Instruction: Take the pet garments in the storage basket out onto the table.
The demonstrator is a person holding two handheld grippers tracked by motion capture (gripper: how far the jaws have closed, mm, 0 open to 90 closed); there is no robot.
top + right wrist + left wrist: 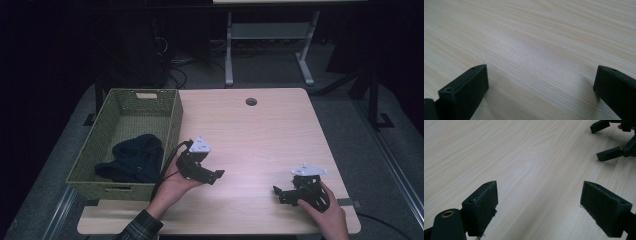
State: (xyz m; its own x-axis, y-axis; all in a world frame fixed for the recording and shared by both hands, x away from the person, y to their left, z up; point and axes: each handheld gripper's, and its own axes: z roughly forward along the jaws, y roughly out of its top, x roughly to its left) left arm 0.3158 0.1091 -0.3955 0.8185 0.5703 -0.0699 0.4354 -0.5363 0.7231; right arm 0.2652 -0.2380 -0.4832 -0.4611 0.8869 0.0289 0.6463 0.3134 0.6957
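**Two grippers spread wide over a bare tabletop, dark cloth in the basket**

Two hand-held grippers sit low over the near half of the light wooden table (260, 135). The left gripper (212, 175) is held in the person's left hand (172, 187), just beside the near right corner of the green woven basket (172, 117); its jaws point to the right, across the table toward the other gripper. In the left gripper view its jaws stand far apart with nothing but wood grain between them, and the right gripper (610, 141) shows at the upper right corner, its own jaws also apart.

The right gripper (280, 192) is held in the right hand (327, 215) near the table's front right edge, jaws pointing left toward the left gripper. The right gripper view shows its jaws spread wide over bare wood, holding nothing.

The basket stands at the table's left edge, long axis running away from the person. A dark cloth (135, 157) lies crumpled in its near end, with no clear direction to it. A round hole (251, 101) marks the far side of the table.
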